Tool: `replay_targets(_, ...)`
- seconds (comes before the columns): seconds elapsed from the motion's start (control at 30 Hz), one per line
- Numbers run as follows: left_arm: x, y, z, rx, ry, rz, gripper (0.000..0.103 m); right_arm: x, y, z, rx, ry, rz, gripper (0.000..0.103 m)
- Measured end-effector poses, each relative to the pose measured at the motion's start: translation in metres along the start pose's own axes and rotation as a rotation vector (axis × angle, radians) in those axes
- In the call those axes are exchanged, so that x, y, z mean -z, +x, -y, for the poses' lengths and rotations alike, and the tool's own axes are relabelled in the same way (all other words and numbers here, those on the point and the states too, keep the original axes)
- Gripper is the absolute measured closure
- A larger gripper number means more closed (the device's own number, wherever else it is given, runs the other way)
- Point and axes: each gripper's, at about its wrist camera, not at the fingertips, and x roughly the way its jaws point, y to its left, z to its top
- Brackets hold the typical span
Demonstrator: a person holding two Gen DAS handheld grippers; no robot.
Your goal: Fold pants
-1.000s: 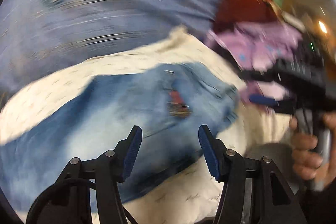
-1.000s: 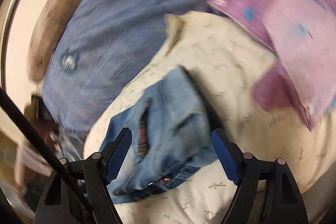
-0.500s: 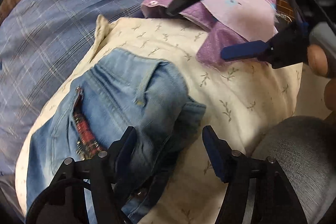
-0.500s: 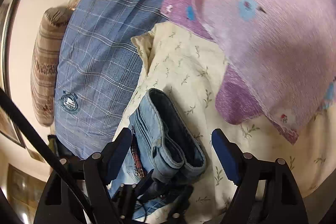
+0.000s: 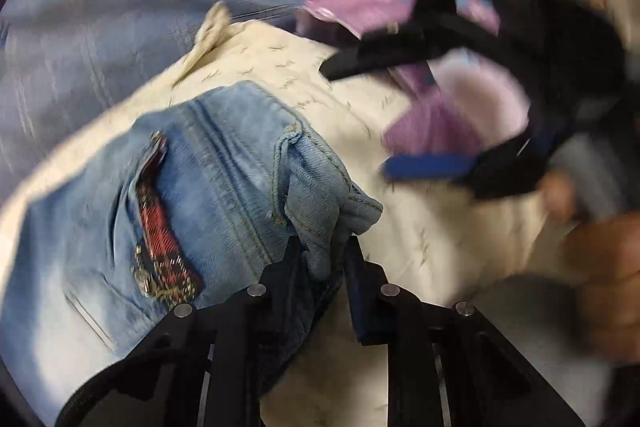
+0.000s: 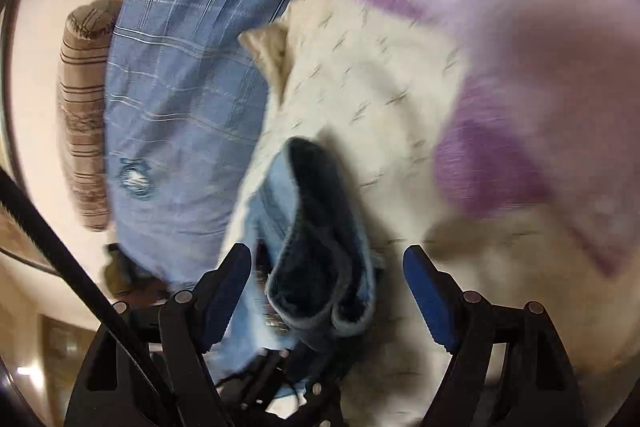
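Pants [image 5: 224,187] lie on sheet [image 5: 400,227] w/ plaid blanket [image 6: 176,75] left, floral cloth [image 6: 520,47] behind-right.

Faded light-blue denim pants [image 5: 224,163], coarse woven cloth with raised stitched seams, a red plaid fabric lining [image 5: 160,227] at the pocket. Beneath, a cream cotton sheet [image 5: 400,227], matt, printed with small sprigs. Blue checked cloth bedding [image 6: 180,87], soft and matt. Lilac fabric [image 6: 520,67], thin, dull, dotted blue. Matt black plastic left gripper [image 5: 320,259] and right gripper [image 6: 328,279], blue rubbery ridged pads [image 6: 428,299], shiny metal pivot pins [image 5: 390,289].
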Motion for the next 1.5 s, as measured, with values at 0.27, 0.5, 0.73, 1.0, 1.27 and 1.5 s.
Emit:
replay_targets(0.27, 0.006, -0.001, -0.012, 0.036, -0.101, 0.010, 0.085, -0.012, 0.057, -0.002, -0.036, 0.020, -0.176, 0.022)
replay_targets(0.5, 0.006, -0.005, -0.021, 0.080, -0.164, 0.033, 0.085, -0.009, 0.057, -0.004, 0.030, 0.003, -0.149, 0.077)
replay_targets(0.73, 0.002, -0.022, -0.027, 0.114, -0.251, 0.080, 0.085, -0.003, 0.040, -0.031, 0.062, -0.141, -0.061, 0.089)
replay_targets(1.0, 0.024, -0.054, -0.056, 0.206, -0.509, 0.156, 0.085, 0.023, 0.035, -0.094, 0.173, -0.404, 0.015, 0.089)
replay_targets(1.27, 0.101, -0.154, -0.132, 0.318, -0.805, 0.419, 0.084, 0.100, 0.054, -0.204, 0.056, -0.718, -0.053, 0.089)
replay_targets(1.5, 0.207, -0.205, -0.210, 0.215, -1.071, 0.455, 0.084, 0.202, 0.165, -0.259, 0.020, -0.860, -0.280, 0.089)
